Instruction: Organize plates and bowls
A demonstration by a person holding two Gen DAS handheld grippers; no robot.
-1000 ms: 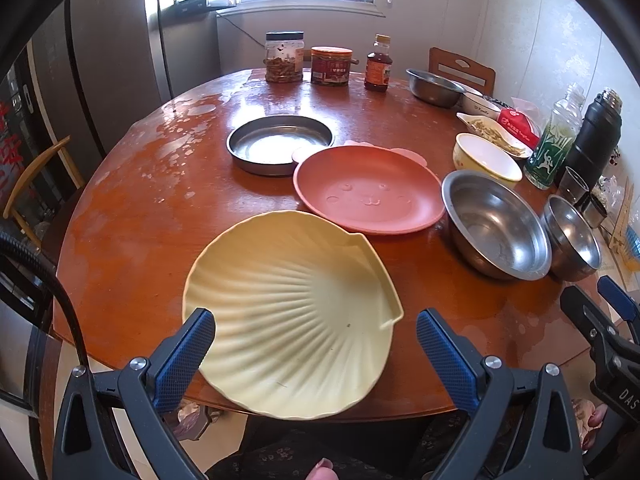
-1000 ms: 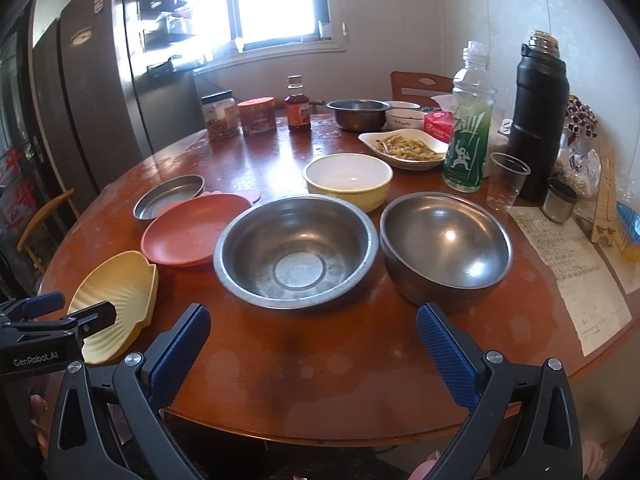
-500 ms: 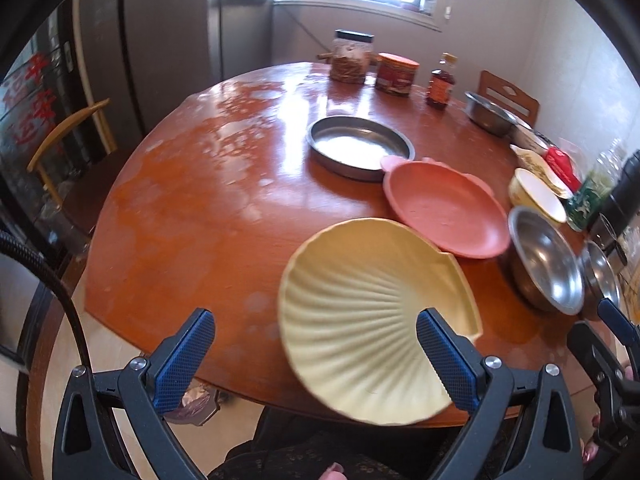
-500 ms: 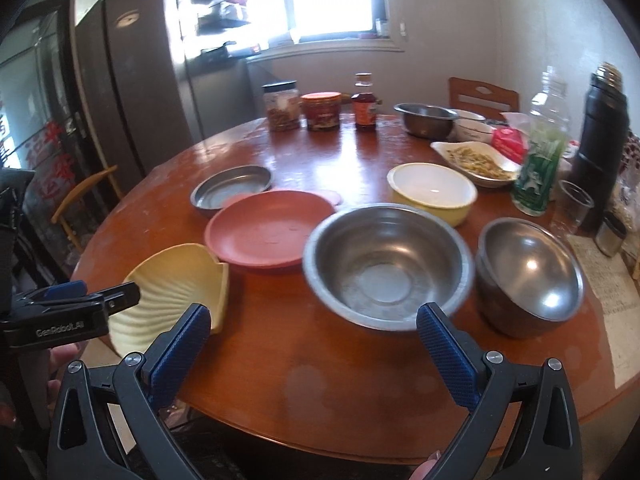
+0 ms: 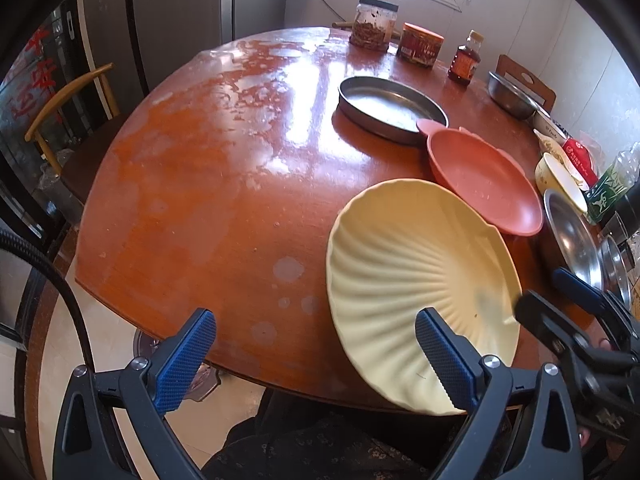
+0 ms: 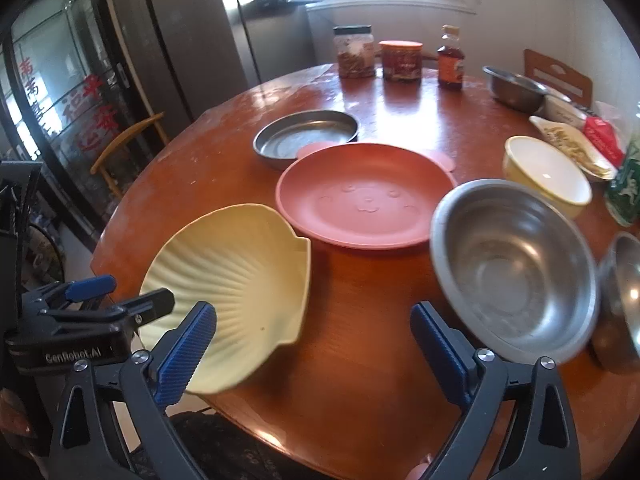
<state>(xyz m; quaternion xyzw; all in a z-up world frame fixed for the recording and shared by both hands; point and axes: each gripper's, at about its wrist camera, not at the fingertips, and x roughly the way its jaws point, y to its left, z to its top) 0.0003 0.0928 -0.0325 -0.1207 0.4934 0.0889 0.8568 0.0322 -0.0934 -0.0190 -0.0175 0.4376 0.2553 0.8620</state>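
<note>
A pale yellow shell-shaped plate (image 5: 420,280) (image 6: 240,264) lies at the near edge of the round wooden table (image 5: 208,184) and overhangs it. My left gripper (image 5: 316,360) (image 6: 138,292) is open at the plate's left rim, with only its right finger over the plate. My right gripper (image 6: 312,352) (image 5: 542,292) is at the plate's right rim; its jaws are closing, a corner of the plate lies between them, and no pad presses on it. Behind the plate are a pink plate (image 6: 364,200) and a shallow steel pan (image 6: 306,138). To the right stands a large steel bowl (image 6: 512,268).
A smaller steel bowl (image 6: 620,300) and a yellow bowl (image 6: 548,176) stand further right. Jars (image 6: 356,56), a sauce bottle (image 6: 450,60), another steel bowl (image 6: 514,86) and a dish of food (image 6: 572,144) line the far side. A wooden chair (image 5: 76,112) stands left of the table.
Both grippers have come in on the yellow plate. The right one swung left from in front of the steel bowls and its jaws have narrowed a little. The left one shifted left.
</note>
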